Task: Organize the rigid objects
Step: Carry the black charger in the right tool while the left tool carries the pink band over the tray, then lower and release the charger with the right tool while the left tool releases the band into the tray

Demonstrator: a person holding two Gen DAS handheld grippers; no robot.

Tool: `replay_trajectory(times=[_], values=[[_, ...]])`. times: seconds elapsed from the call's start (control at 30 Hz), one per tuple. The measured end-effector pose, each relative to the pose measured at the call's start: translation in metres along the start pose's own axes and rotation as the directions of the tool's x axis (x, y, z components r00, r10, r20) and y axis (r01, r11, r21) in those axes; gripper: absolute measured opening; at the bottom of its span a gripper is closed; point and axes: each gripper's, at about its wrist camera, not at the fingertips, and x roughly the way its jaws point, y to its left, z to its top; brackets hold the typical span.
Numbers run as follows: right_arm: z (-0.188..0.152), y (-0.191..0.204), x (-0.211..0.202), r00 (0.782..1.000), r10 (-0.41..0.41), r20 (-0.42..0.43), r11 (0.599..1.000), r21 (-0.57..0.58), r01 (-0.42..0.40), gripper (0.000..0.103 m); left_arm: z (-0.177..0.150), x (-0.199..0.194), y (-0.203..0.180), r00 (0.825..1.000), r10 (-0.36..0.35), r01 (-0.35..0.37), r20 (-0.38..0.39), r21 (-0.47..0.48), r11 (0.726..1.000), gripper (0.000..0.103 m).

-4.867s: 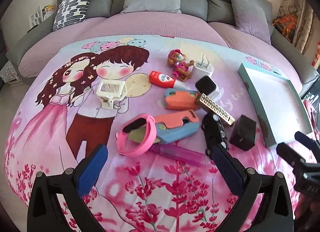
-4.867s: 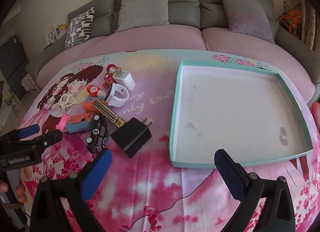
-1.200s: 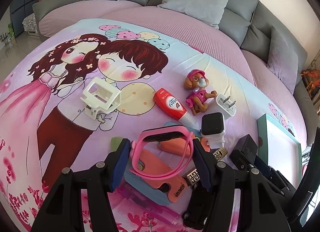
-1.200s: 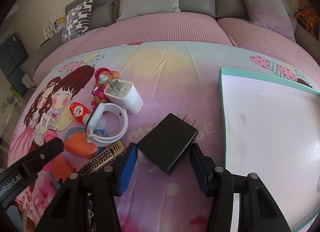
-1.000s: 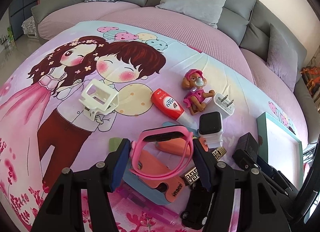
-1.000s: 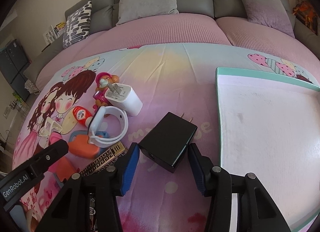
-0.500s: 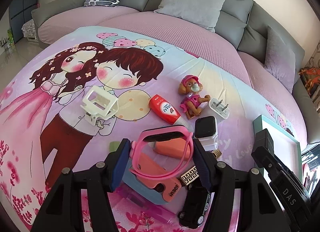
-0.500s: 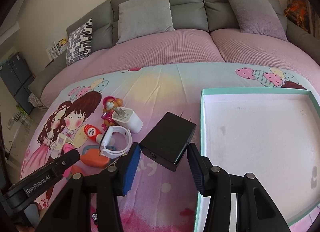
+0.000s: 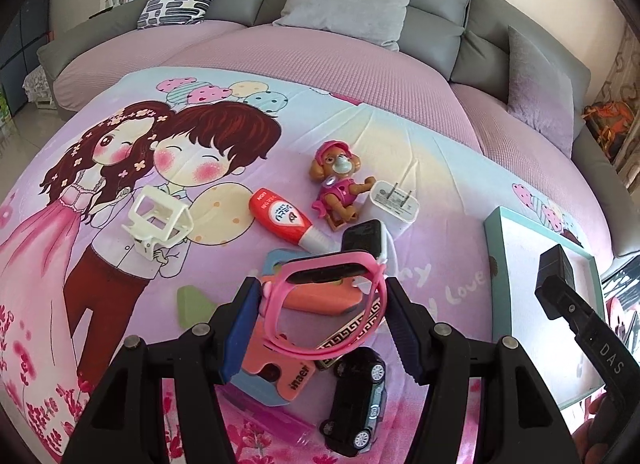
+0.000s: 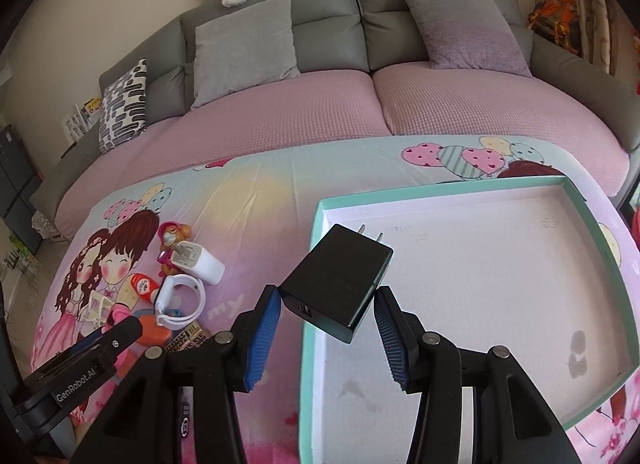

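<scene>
Pink watch band (image 9: 324,304) sits pinched between the left gripper (image 9: 320,324) pads, raised over the toy car (image 9: 356,404) and orange cases on the printed sheet (image 9: 100,224).

From the right wrist, the right gripper (image 10: 326,322) clamps a black charger (image 10: 336,280) above the teal tray (image 10: 460,188) edge.

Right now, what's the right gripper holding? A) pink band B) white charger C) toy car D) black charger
D: the right gripper is shut on the black charger, prongs pointing away, held over the near-left corner of the teal tray; the left gripper has the pink band.
</scene>
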Motion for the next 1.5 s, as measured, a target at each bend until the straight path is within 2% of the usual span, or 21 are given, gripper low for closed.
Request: replay_trajectory(times=[0.23, 0.33, 0.73, 0.83, 1.07, 1.23, 1.5], values=[[0.002, -0.046, 0.002, 0.995, -0.101, -0.025, 0.991, 0.084, 0.103, 0.052, -0.001, 0.002, -0.046, 0.999, -0.047, 0.049, -0.020, 0.105, 0.993, 0.063], [0.002, -0.064, 0.001, 0.992, -0.118, -0.037, 0.984, 0.128, 0.122, 0.052, -0.002, 0.003, -0.071, 0.997, -0.071, 0.075, -0.031, 0.159, 0.984, 0.063], [-0.002, -0.120, -0.007, 0.976, -0.204, -0.074, 0.946, 0.242, 0.216, 0.052, -0.006, 0.017, -0.168, 0.982, -0.160, 0.187, -0.104, 0.346, 0.919, 0.064], [-0.003, -0.129, -0.007, 0.971, -0.223, -0.082, 0.938, 0.254, 0.237, 0.052, -0.006, 0.025, -0.188, 0.980, -0.157, 0.192, -0.121, 0.374, 0.908, 0.064], [-0.005, -0.150, -0.009, 0.964, -0.249, -0.089, 0.919, 0.294, 0.264, 0.052, -0.006, 0.042, -0.222, 0.975, -0.156, 0.209, -0.160, 0.406, 0.890, 0.064], [-0.005, -0.156, -0.010, 0.963, -0.252, -0.091, 0.916, 0.299, 0.268, 0.052, -0.010, 0.055, -0.234, 0.973, -0.138, 0.204, -0.186, 0.410, 0.889, 0.064], [-0.005, -0.157, -0.010, 0.963, -0.249, -0.098, 0.916, 0.298, 0.268, 0.052, -0.018, 0.064, -0.231, 0.969, -0.119, 0.198, -0.218, 0.388, 0.900, 0.064]])
